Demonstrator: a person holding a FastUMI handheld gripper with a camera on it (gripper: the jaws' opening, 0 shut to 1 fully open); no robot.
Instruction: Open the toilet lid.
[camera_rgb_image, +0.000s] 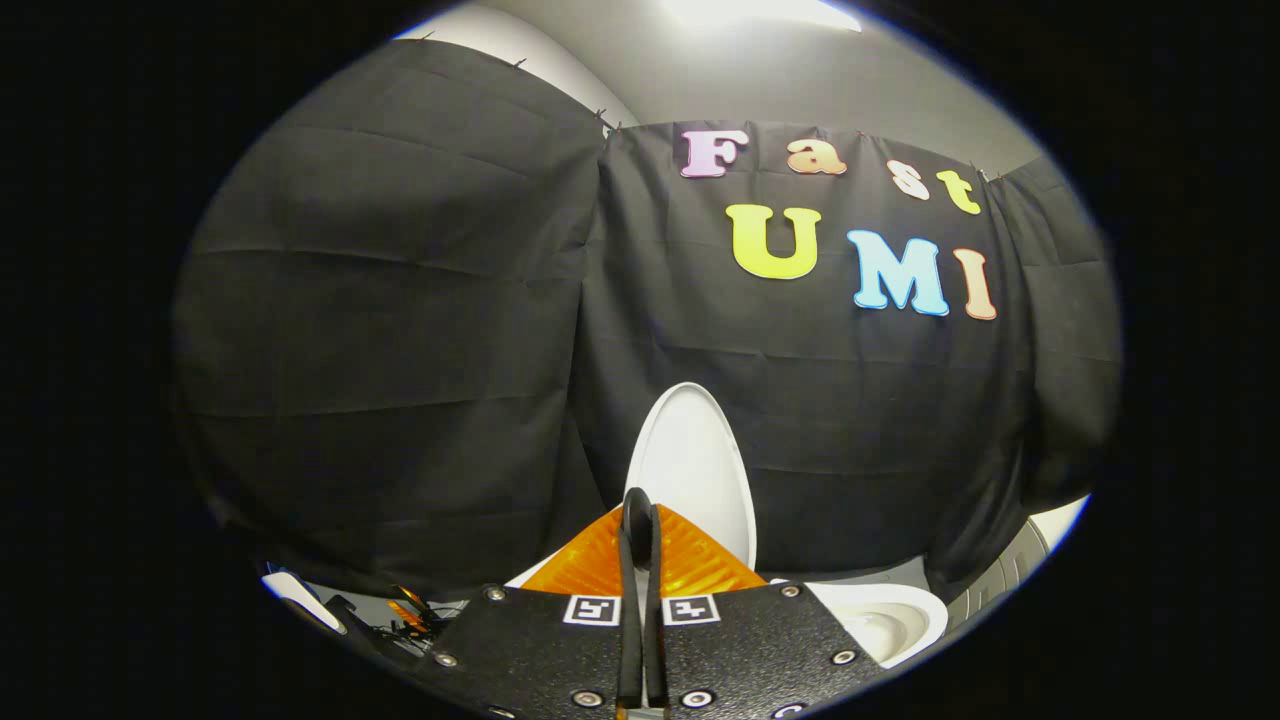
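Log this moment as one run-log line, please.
toilet lid: raised upright beyond fingers | claw: shut, empty | bowl: exposed

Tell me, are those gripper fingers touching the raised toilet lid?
Cannot tell: in the gripper view the shut fingers overlap the upright lid, showing neither contact nor gap.

Most of the frame is taken up by a black cloth wall (400, 300), hung in creased panels that meet at a seam just left of centre. The cloth is seen to be pinned along its top edge by small clips. Above it, at the top of the frame, a grey ceiling (800, 80) is lit by a bright ceiling light (760, 12). At the lower right, a strip of pale grey panelling (1005, 575) is exposed below the cloth.
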